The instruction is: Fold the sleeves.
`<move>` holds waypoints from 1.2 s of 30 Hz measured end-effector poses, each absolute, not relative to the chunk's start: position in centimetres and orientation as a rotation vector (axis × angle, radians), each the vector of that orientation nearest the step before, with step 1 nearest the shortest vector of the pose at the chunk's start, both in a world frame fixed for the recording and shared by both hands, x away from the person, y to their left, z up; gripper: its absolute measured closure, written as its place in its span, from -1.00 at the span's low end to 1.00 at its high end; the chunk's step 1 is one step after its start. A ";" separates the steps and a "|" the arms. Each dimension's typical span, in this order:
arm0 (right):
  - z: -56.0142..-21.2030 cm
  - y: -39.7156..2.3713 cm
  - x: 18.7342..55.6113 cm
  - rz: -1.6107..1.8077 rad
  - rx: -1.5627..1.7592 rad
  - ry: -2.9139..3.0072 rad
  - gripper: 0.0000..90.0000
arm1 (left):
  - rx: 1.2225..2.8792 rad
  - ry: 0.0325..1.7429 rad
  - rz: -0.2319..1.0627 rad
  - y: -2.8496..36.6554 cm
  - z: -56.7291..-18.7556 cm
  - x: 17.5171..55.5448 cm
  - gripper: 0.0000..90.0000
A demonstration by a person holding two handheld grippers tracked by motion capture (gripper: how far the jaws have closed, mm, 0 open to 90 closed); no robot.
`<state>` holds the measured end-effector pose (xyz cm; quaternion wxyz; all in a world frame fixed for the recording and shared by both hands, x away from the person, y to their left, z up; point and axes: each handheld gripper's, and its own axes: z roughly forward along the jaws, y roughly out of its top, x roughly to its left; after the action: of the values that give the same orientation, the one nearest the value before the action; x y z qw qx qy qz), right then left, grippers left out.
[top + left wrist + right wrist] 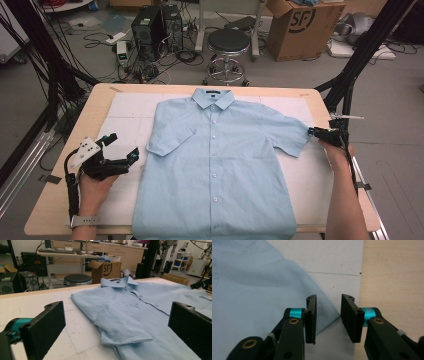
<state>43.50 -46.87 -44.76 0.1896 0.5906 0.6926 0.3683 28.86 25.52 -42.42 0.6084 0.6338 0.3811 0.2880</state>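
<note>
A light blue short-sleeved shirt point(215, 160) lies flat and buttoned on the table, collar at the far side. My left gripper point(124, 145) rests on the mat left of the shirt, open, with nothing between its jaws. In the left gripper view the shirt's point(140, 315) folded near sleeve point(125, 332) lies ahead of the left gripper point(116, 315). My right gripper point(311, 132) sits at the tip of the right sleeve point(292, 137). In the right gripper view the jaws of the right gripper point(329, 298) stand partly apart, with the sleeve corner point(329, 312) between them and the pads clear of the cloth.
A white mat point(125, 107) covers most of the wooden table point(100, 95). Black frame posts point(360, 50) rise at the far right corner and along the left. Beyond the table stand a stool point(228, 42), a cardboard box point(300, 25) and a computer tower point(147, 27).
</note>
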 end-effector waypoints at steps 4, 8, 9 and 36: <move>-44.7 -46.7 43.4 1.050 1.660 1.971 0.89 | 1.463 0.881 0.664 25.6 -42.4 28.9 -0.96; -44.6 -46.2 43.4 1.023 1.623 1.990 0.95 | 1.460 0.882 0.664 25.6 -42.4 28.9 -0.96; -44.6 -46.2 43.4 1.023 1.623 1.990 0.95 | 1.460 0.882 0.666 25.6 -42.4 28.9 -0.96; -37.3 -40.3 41.7 1.203 1.564 2.001 0.95 | 1.424 0.885 0.654 25.7 -42.3 29.0 -0.96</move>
<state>41.67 -40.33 -37.32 0.1650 0.5489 0.7022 0.4224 29.05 25.71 -42.30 0.6216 0.6199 0.3852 0.2845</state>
